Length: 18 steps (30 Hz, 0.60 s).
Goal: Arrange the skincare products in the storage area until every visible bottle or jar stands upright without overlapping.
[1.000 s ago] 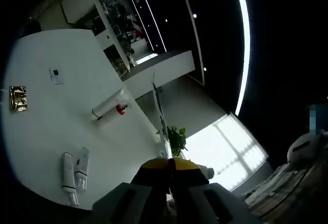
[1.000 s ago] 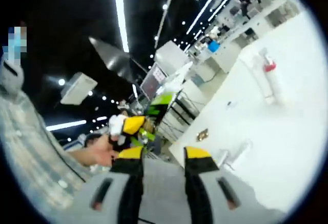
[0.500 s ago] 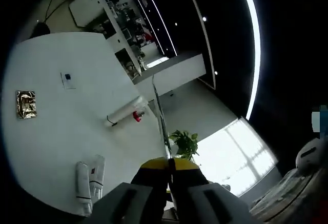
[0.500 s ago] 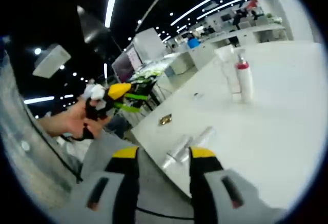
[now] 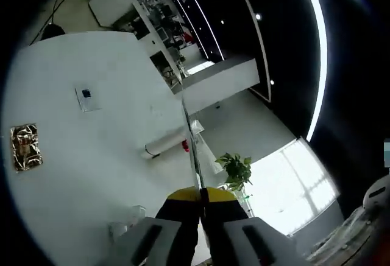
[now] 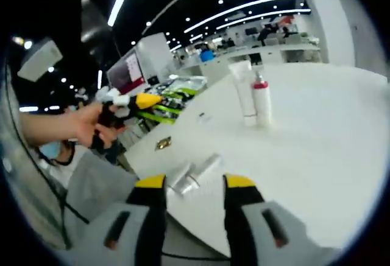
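Item: two tubes (image 6: 196,173), silvery-white, lying flat side by side at the near edge of the white table (image 6: 317,144), just ahead of the right gripper (image 6: 195,184). In the left gripper view their ends (image 5: 125,220) are showing low in the picture, left of that gripper's jaws.

Item: one tall white tube (image 6: 244,92) and one white bottle with a red top (image 6: 262,100), standing upright and touching or nearly touching, farther along the table. In the left gripper view the same pair (image 5: 166,145) is reading as tipped over, but that is the camera's roll.

Item: gold foil sachet (image 6: 162,143) and small white card (image 6: 202,117), lying flat on the far left part of the table.

Right gripper: jaws standing apart, holding nothing, pointing at the lying tubes. Left gripper (image 5: 201,196): yellow tips pressed together, nothing between them, held up off the table.

Step in hand, as judged: reaching for the flat tubes to stand them up. Doing it well is likely meaning taking one tube at a time, gripping across its body rather than the pair, setting it cap-down, and placing it apart from its neighbour so nothing overlaps.

View differences: the right gripper view is showing a hand (image 6: 85,126) holding the left gripper (image 6: 135,100) in the air at left. The left gripper view is showing a potted plant (image 5: 236,170) and a bright window (image 5: 286,187) beyond the table.
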Motion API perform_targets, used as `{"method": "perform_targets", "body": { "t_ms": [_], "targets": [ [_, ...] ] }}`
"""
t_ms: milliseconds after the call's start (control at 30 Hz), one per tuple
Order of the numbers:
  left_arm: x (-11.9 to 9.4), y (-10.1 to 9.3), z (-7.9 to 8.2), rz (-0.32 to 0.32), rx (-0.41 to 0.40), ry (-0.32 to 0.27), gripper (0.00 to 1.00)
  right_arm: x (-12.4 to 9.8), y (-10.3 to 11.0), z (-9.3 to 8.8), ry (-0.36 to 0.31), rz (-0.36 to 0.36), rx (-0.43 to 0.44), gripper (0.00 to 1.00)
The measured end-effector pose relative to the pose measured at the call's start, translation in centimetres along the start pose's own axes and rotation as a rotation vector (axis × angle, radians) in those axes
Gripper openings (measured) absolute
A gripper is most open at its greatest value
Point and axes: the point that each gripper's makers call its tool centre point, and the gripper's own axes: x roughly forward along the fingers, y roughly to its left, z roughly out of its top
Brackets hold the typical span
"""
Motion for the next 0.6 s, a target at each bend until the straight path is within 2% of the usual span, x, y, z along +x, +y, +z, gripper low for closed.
{"method": "perform_targets", "body": {
  "t_ms": [100, 200, 400, 500, 600],
  "targets": [
    [1.3, 1.3, 0.5, 0.016, -0.013, 0.019, 0.02, 0.0, -0.4, 0.3, -0.017, -0.012, 0.010, 0.34],
    [2.4, 2.7, 0.6, 0.045, -0.020, 0.048, 0.02, 0.2, -0.2, -0.1, 0.006, -0.017, -0.005, 0.34],
    [4.1, 4.8, 1.4, 0.063, -0.058, 0.061, 0.02, 0.3, -0.2, -0.4, 0.023, -0.018, -0.028, 0.34],
    [4.8, 6.9, 1.4, 0.118, -0.051, 0.106, 0.02, 0.4, -0.7, -0.5, 0.027, -0.038, -0.014, 0.34],
    [5.6, 8.0, 1.9, 0.128, -0.071, 0.109, 0.02, 0.5, -0.7, -0.9, 0.042, -0.052, -0.041, 0.34]
  ]
}}
